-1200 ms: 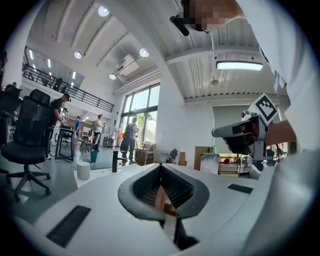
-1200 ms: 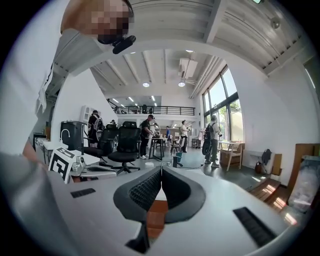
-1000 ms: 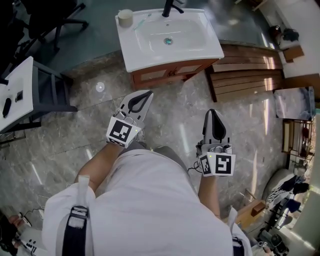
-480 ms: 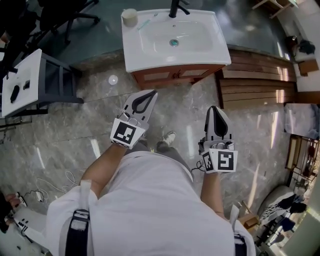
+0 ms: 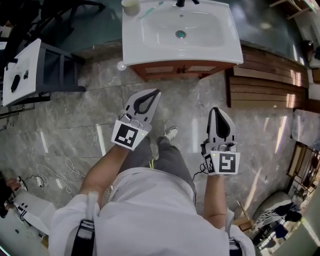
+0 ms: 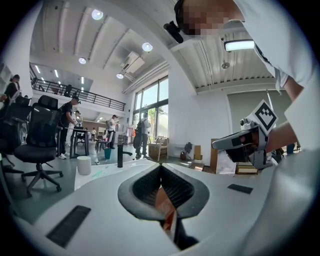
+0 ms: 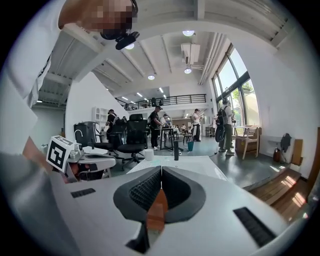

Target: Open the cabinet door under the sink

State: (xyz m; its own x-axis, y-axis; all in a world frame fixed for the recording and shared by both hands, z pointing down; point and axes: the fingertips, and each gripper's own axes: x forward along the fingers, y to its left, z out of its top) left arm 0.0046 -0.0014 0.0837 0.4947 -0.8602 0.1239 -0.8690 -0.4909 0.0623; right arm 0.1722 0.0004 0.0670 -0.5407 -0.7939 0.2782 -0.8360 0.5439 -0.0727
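- Sink (image 5: 180, 35) at top of head view; cabinet door (image 5: 202, 68) under its front rim, shut flush.
- Left gripper (image 5: 155, 92): jaws closed on nothing; held above floor (image 5: 75, 115), pointing toward door, well apart from it.
- Right gripper (image 5: 215, 110): jaws closed, empty; slightly farther back than left.
- Cup (image 5: 131, 6) on sink's left rear corner.

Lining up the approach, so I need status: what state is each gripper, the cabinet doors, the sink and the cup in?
left gripper, shut, empty
right gripper, shut, empty
cabinet doors, both closed
sink, basin empty
cup, upright on the sink top
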